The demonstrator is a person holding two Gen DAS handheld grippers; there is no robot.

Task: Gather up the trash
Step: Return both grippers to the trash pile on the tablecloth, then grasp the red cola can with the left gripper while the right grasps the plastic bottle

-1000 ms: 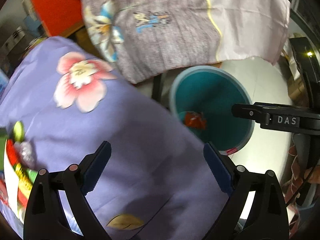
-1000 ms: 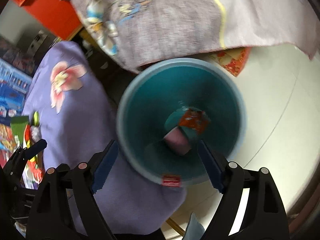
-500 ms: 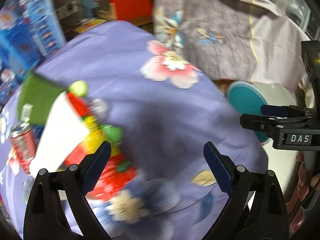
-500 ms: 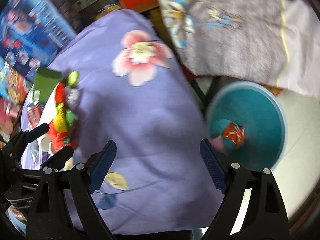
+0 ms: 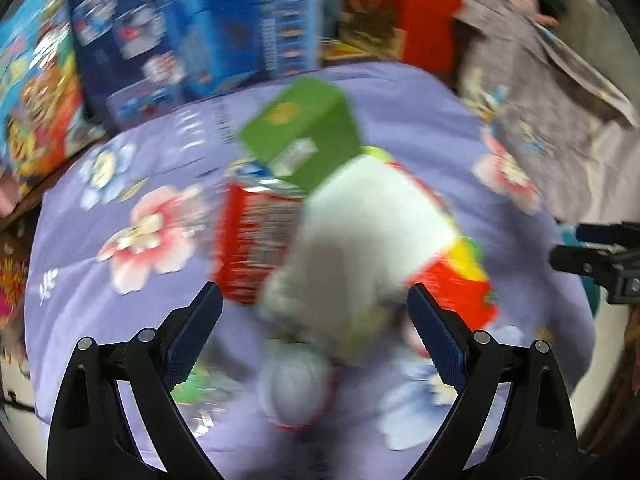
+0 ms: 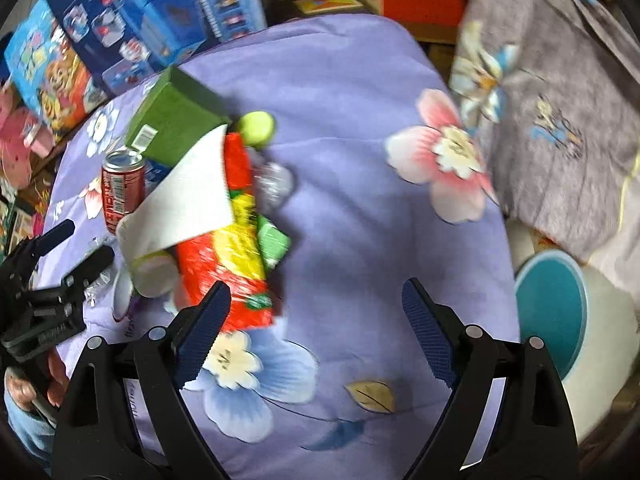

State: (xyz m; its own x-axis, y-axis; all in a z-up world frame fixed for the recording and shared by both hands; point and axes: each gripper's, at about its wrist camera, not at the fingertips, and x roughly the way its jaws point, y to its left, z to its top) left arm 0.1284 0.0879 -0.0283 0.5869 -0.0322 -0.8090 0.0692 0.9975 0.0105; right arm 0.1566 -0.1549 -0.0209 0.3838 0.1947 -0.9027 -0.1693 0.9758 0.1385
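Right now I judge myself between pickups: my left gripper (image 5: 314, 308) hangs over the trash pile (image 6: 208, 208) on the purple flowered desk (image 6: 352, 128), jaws wide apart and empty, and my right gripper (image 6: 316, 312) is likewise spread and empty. The teal bin (image 6: 550, 308) stands on the floor off the desk's right edge. Next I should pick one piece, perhaps the red-and-yellow wrapper (image 6: 228, 264), and close on it alone. The white paper (image 6: 188, 200) drapes over the heap, crowding the soda can (image 6: 120, 188) and green box (image 6: 172, 116), so a clean single grab looks awkward.
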